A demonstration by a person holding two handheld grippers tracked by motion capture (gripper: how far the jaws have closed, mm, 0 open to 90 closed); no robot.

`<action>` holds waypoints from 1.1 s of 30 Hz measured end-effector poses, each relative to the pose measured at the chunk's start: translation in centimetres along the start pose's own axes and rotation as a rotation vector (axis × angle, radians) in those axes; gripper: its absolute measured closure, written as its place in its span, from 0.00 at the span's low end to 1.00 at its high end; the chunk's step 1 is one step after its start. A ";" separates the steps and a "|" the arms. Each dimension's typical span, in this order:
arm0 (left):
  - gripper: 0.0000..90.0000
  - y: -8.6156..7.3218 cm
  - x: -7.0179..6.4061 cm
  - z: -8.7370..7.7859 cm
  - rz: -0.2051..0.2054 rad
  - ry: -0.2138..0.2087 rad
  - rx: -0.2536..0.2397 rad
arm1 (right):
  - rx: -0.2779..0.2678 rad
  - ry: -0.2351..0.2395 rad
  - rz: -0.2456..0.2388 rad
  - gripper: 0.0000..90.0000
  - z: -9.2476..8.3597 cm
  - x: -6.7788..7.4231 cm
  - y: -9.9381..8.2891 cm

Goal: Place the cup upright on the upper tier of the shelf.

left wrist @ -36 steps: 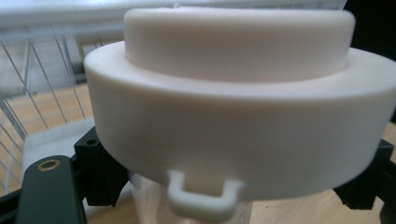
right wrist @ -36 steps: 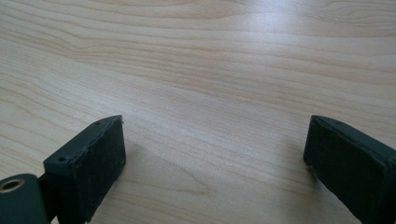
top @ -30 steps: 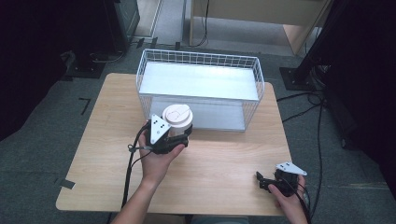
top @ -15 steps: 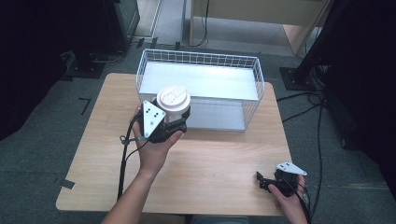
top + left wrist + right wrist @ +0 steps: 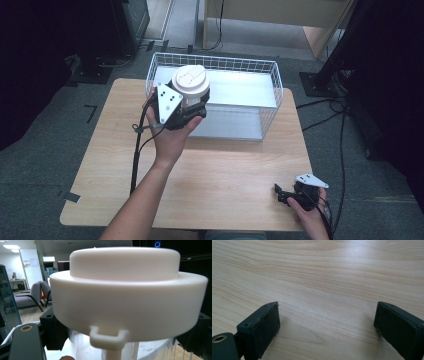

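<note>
A cup with a white domed lid (image 5: pixel 190 81) is held upright in the air, with my left gripper (image 5: pixel 194 107) shut on its body just below the lid. It hangs over the near left corner of the white wire basket (image 5: pixel 272 75). In the left gripper view the lid (image 5: pixel 125 297) looms close, with a black jaw on each side of the cup and my left gripper (image 5: pixel 125 338) closed around it. My right gripper (image 5: pixel 283 193) rests low at the table's near right corner. Its jaws stand wide open over bare wood (image 5: pixel 327 322).
The wire basket stands at the back of the wooden table (image 5: pixel 235 170), with nothing lying on its pale floor. A black cable (image 5: pixel 136 155) trails from the left gripper down over the table's left part. Dark furniture and cables surround the table on the floor.
The left hand has lifted the cup higher and carried it away from me, from in front of the basket to above its near left corner. The right gripper has stayed still.
</note>
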State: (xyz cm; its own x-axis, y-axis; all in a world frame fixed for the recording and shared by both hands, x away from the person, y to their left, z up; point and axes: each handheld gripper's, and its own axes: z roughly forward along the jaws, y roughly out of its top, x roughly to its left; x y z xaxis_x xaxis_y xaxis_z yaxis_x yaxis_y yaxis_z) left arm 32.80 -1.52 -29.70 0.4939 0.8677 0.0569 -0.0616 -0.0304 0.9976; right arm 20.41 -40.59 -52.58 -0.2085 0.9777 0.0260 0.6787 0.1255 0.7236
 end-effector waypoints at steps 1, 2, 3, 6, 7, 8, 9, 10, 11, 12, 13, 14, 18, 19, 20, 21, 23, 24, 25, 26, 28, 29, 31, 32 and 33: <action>0.17 0.0 0.0 0.0 0.000 0.000 0.000 | 0.000 0.000 0.000 0.07 0.0 0.0 0.0; 0.17 0.1 0.1 0.3 -0.002 0.005 -0.003 | 0.000 0.000 0.000 0.07 0.0 0.0 0.0; 0.17 0.3 0.3 0.8 0.003 0.013 -0.001 | -0.001 0.001 0.002 0.07 0.0 0.0 0.0; 0.17 0.5 0.6 1.5 0.000 0.013 0.003 | -0.002 0.000 0.001 0.07 0.0 0.0 0.0; 0.17 0.6 0.7 1.7 0.001 0.017 0.001 | -0.003 0.000 0.001 0.07 0.0 0.0 0.0; 0.17 0.7 0.9 2.3 0.004 0.032 0.002 | -0.003 -0.001 0.001 0.07 0.0 0.0 0.0; 0.17 0.8 1.1 2.6 0.001 0.035 0.005 | -0.001 0.000 0.001 0.07 0.0 0.0 0.0; 0.17 0.9 1.2 2.9 -0.002 0.039 0.006 | -0.001 0.000 -0.001 0.07 0.0 0.0 0.0; 0.17 0.9 1.2 2.9 -0.002 0.039 0.006 | -0.001 0.000 -0.001 0.07 0.0 0.0 0.0; 0.17 1.1 1.4 3.2 -0.026 0.035 0.008 | -0.003 0.001 0.001 0.07 0.0 0.0 0.0; 0.18 1.2 1.6 3.4 -0.040 0.032 0.008 | 0.001 0.003 0.000 0.07 0.0 0.0 0.0; 0.18 1.3 1.7 3.7 -0.046 0.034 0.007 | -0.001 0.003 -0.001 0.07 0.0 0.0 0.0; 0.18 1.6 1.9 5.2 -0.026 0.067 0.013 | 0.001 0.003 -0.001 0.07 0.0 0.0 0.0; 0.18 1.6 1.9 5.2 -0.026 0.067 0.013 | 0.001 0.003 -0.001 0.07 0.0 0.0 0.0; 0.18 1.6 1.9 5.6 -0.023 0.070 0.014 | 0.000 0.003 0.000 0.07 0.0 0.0 0.0; 0.18 1.6 2.0 5.9 -0.018 0.070 0.016 | 0.000 0.003 0.002 0.07 0.0 0.0 0.0; 0.17 1.5 2.1 6.5 -0.017 0.063 0.015 | 0.000 0.003 0.002 0.07 0.0 0.0 0.0; 0.18 1.5 2.2 6.8 -0.015 0.064 0.014 | -0.001 0.004 0.004 0.07 0.0 0.0 0.0; 0.17 1.4 2.2 7.1 -0.012 0.067 0.012 | 0.000 0.004 0.004 0.07 0.0 0.0 0.0; 0.17 1.4 2.3 7.3 -0.010 0.067 0.014 | 0.000 0.003 0.004 0.07 0.0 0.0 0.0; 0.17 1.3 2.3 8.2 -0.002 0.073 0.021 | -0.001 0.002 0.003 0.07 0.0 0.0 0.0; 0.17 1.3 2.4 8.4 0.000 0.075 0.026 | -0.002 0.002 0.004 0.07 0.0 0.0 0.0; 0.17 1.2 2.4 8.7 -0.001 0.076 0.030 | -0.001 0.002 0.003 0.07 0.0 0.0 0.0; 0.17 1.1 2.5 8.9 -0.004 0.077 0.033 | -0.002 0.002 0.004 0.07 0.0 0.0 0.0; 0.17 1.0 2.5 9.1 -0.005 0.078 0.033 | -0.002 0.002 0.004 0.07 0.0 0.0 0.0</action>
State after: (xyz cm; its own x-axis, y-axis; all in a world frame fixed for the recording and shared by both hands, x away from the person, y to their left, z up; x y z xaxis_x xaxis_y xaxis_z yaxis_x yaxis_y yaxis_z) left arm 41.91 -3.87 -28.22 0.4252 0.9037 0.0498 -0.0300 -0.0409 0.9987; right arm 20.40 -40.59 -52.57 -0.2073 0.9778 0.0300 0.6782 0.1215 0.7247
